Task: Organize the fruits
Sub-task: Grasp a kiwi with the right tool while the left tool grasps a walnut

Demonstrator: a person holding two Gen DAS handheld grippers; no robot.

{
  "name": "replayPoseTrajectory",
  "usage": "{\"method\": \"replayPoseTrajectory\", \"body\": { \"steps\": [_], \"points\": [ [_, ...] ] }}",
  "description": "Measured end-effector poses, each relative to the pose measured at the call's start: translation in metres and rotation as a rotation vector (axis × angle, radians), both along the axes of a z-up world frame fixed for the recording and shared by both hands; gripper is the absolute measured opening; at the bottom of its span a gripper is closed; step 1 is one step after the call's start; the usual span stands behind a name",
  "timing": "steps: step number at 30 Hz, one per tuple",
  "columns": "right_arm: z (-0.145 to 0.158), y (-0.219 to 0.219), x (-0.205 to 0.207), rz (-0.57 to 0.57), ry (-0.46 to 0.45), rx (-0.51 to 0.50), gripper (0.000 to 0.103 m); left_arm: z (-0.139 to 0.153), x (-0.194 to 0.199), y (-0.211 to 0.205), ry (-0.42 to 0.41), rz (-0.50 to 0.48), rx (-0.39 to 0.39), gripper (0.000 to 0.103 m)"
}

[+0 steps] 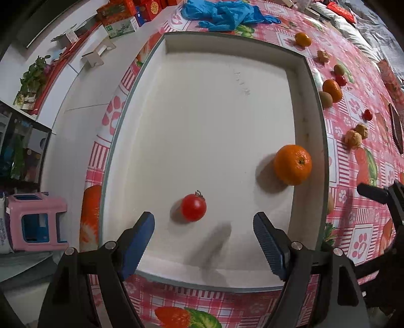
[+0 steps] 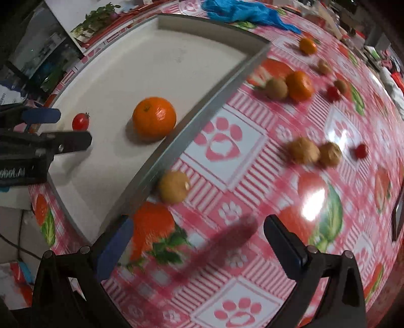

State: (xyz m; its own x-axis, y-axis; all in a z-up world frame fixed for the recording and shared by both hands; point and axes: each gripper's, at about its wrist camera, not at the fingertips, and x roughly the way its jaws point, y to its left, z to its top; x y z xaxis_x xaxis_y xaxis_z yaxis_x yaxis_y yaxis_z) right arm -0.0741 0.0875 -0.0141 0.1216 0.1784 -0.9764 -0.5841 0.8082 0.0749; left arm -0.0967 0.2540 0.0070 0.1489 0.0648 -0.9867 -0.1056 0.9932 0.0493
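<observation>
Two fruits lie inside the white tray (image 1: 176,106) — a cherry tomato (image 1: 193,207) with its green stem up and a mandarin (image 1: 293,164) close to the tray's right wall. The tray sits on a desk (image 2: 252,252) covered with a glossy pink checked cloth printed with paw marks, strawberries and oranges. A crumpled blue glove (image 1: 224,14) lies beyond the tray's far edge, and red and green boxes (image 1: 126,17) stand on a white surface further left; a pink stool (image 1: 35,222) is on the floor below.

Outside the tray, on the cloth to its right, the rest of the fruit is scattered: a kiwi (image 2: 174,187) touching the tray's outer wall, another kiwi (image 2: 277,88) beside a mandarin (image 2: 299,85), two walnuts (image 2: 304,151) side by side, a further mandarin (image 2: 308,46) and small red tomatoes (image 2: 360,151) — the right view is blurred.

The left gripper (image 1: 204,228) hangs over the tray with its blue-padded fingers apart, the tomato just ahead of them, untouched. The right gripper (image 2: 199,234) is over the cloth, fingers spread wide with nothing between them.
</observation>
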Motion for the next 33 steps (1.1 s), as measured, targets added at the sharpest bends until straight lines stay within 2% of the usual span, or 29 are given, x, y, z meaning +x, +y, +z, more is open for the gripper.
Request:
{"method": "replayPoseTrajectory", "body": {
  "steps": [8,9,10,11,13,15,17,24,33],
  "points": [
    [-0.006,0.021,0.021,0.016,-0.008,0.015,0.099,0.002,-0.004,0.006,0.003,0.013,0.009,0.082],
    [-0.007,0.02,0.021,0.019,-0.013,0.02,0.094,0.004,-0.004,0.006,0.001,0.011,0.006,0.082],
    [-0.006,0.02,0.022,0.019,-0.024,0.023,0.081,0.006,-0.004,0.005,-0.001,0.008,0.003,0.082],
    [-0.005,0.026,0.029,0.017,-0.034,0.024,0.073,0.009,-0.005,0.002,-0.004,0.005,0.0,0.082],
    [0.001,0.026,0.033,0.004,-0.044,0.03,0.028,0.015,-0.004,-0.004,-0.015,-0.013,-0.006,0.082],
    [0.004,0.02,0.04,-0.051,0.008,0.08,0.029,0.022,0.0,-0.013,-0.028,-0.038,-0.011,0.082],
    [0.008,0.002,0.046,-0.125,0.018,0.105,0.029,0.029,0.005,-0.024,-0.044,-0.065,-0.021,0.082],
    [0.019,-0.094,0.058,-0.418,0.077,0.179,0.029,0.043,0.031,-0.085,-0.089,-0.193,-0.107,0.082],
    [0.012,-0.169,0.044,-0.572,0.088,0.168,0.029,0.023,0.058,-0.163,-0.083,-0.286,-0.152,0.082]
  ]
}}
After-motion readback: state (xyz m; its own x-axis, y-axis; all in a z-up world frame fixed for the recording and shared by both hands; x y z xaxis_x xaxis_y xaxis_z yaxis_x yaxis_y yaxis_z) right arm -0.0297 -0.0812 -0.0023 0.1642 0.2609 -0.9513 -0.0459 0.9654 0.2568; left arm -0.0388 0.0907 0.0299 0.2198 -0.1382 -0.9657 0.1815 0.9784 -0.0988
